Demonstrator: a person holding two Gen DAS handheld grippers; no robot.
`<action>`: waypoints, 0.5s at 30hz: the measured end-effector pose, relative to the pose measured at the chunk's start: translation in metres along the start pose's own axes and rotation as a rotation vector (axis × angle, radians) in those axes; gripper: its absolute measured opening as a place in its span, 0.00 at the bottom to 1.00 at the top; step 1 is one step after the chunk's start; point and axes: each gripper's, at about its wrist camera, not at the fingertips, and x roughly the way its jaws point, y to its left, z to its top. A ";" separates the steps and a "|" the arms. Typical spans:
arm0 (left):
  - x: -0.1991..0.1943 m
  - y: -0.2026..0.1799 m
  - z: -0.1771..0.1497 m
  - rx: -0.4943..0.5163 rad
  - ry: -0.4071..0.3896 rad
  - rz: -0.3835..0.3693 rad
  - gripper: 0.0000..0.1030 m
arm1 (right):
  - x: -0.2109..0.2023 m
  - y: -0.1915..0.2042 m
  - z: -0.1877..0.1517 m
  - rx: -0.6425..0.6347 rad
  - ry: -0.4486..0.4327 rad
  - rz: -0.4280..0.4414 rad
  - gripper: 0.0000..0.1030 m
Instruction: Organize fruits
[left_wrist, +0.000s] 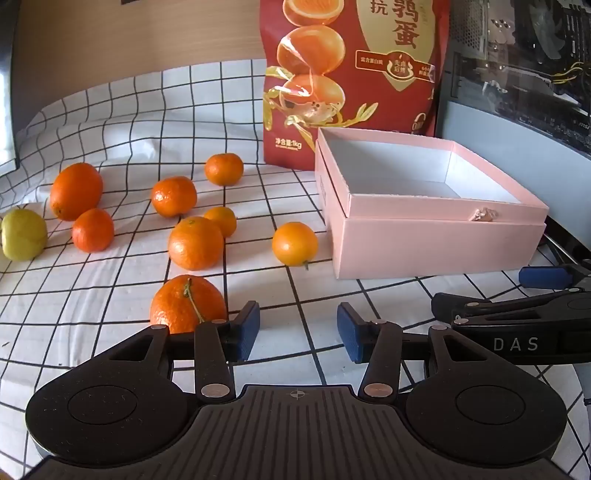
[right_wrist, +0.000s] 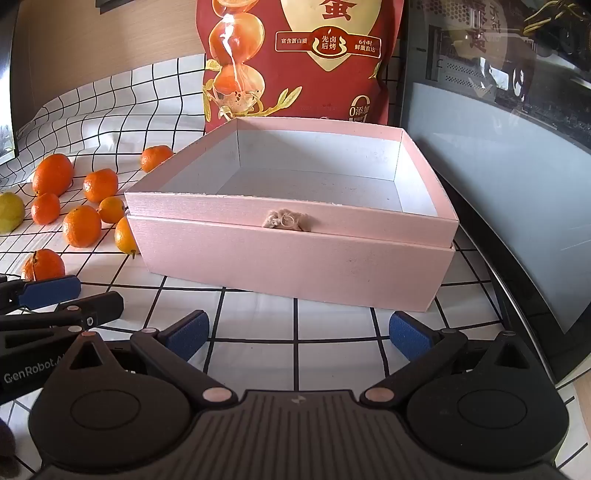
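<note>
Fruits first: we count eight oranges and mandarins plus one yellow-green apple (left_wrist: 23, 234), all loose on the checked cloth (left_wrist: 110, 110), none in the box.

Largest to smallest:
- Worktop is covered by that white cloth with a black grid; it rides up the wall at the back left.
- Computer case (right_wrist: 517, 184) with a glass side panel stands along the right edge.
- Red snack bag (left_wrist: 351, 74) with printed Chinese text stands upright behind the box, just beside its back wall.
- Pink box (right_wrist: 288, 254) is open and empty, white inside, a small knotted tag on its front wall. It sits right of the fruit.
- Left gripper (left_wrist: 298, 330): fingers spread, nothing between them, tilted down over the cloth. Right gripper (right_wrist: 299, 332): fingers spread wide, empty, aimed at the box front, near it and apart from it. The two grippers sit side by side, each visible in the other's camera.
- Biggest orange (left_wrist: 75, 191) is at far left, next to the apple.
- Stemmed mandarin (left_wrist: 187, 304) is just off the left gripper's left finger (left_wrist: 248, 330); we can't tell if they touch.
- Yellowish mandarin (left_wrist: 294, 243) is nearest the box, just beside its left wall.
- Other five sit clustered between those, two of them touching.
</note>
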 end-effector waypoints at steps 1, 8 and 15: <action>0.000 0.000 0.000 -0.003 0.000 -0.003 0.51 | 0.000 0.000 0.000 0.000 -0.001 0.000 1.00; 0.001 0.000 -0.001 -0.002 0.000 -0.002 0.51 | 0.000 0.000 0.000 0.000 0.000 0.000 1.00; 0.001 0.001 -0.001 -0.006 -0.001 -0.005 0.51 | 0.000 0.000 0.000 0.000 0.000 0.000 1.00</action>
